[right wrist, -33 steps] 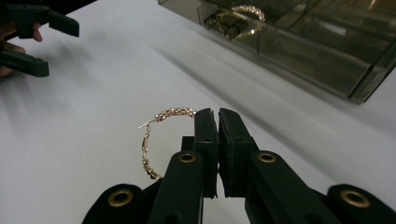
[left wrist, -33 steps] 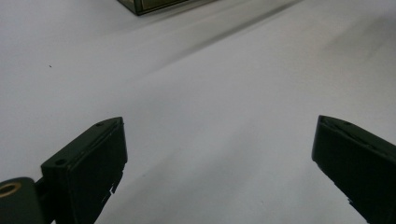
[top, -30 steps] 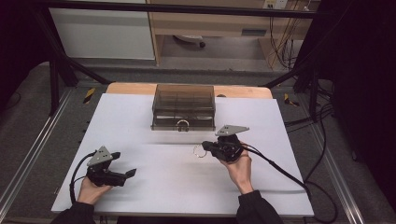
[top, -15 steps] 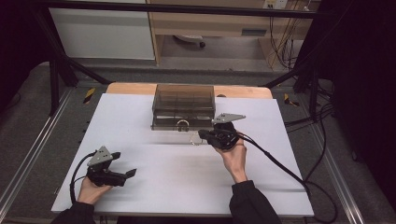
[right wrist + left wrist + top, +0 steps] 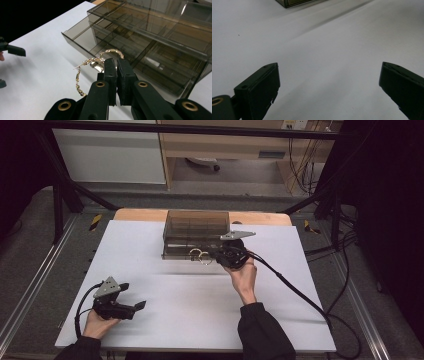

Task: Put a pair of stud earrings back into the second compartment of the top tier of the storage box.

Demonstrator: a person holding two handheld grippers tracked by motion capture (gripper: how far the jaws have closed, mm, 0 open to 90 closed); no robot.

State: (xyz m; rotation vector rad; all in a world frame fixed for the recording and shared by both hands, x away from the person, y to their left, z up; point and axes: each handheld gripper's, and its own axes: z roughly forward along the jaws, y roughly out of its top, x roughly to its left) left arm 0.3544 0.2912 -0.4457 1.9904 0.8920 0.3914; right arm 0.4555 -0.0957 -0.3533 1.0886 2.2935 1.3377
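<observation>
Hoop earring [image 5: 86, 67] pinched in right gripper [image 5: 116, 65] jaws; left gripper [image 5: 329, 82] jaws wide.

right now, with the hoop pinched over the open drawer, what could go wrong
1. The right hand-held gripper holds the thin beaded hoop only at its edge, so it could twist or slip out before it reaches a compartment.
2. The hoop's loose pin end sticks out sideways and might snag on a drawer divider as it goes in.
3. The left hand-held gripper is open and far from the box, so a bump could shift the box.
</observation>
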